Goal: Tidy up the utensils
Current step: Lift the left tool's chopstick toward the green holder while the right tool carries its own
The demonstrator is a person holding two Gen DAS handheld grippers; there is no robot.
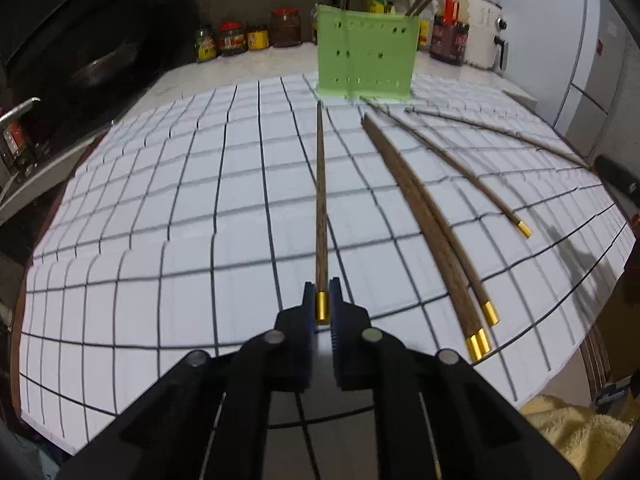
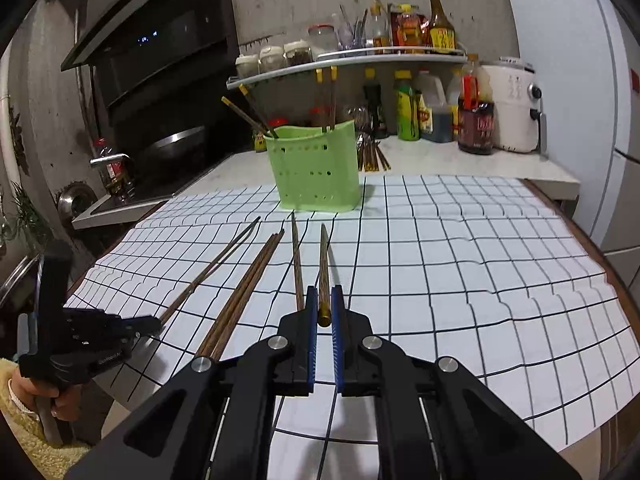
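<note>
My left gripper (image 1: pixel 322 289) is shut on the gold-capped end of a brown wooden chopstick (image 1: pixel 320 200), which points at the green perforated holder (image 1: pixel 366 56). In the right wrist view this gripper (image 2: pixel 154 324) sits at the left, a hand below it. My right gripper (image 2: pixel 325 296) is shut on the gold end of another chopstick (image 2: pixel 324 256), raised a little above the checked cloth (image 2: pixel 480 260). Between the two lie a pair of chopsticks (image 2: pixel 244 292) and a single one (image 2: pixel 297 260). The holder (image 2: pixel 320 168) stands upright with several chopsticks in it.
Jars and sauce bottles (image 2: pixel 408 116) line the counter behind the holder, with a shelf above and a white appliance (image 2: pixel 514 108) at the right. More chopsticks (image 2: pixel 372 156) lie behind the holder. A stove and black hood (image 2: pixel 160 60) are at the left. The cloth's front edge is near.
</note>
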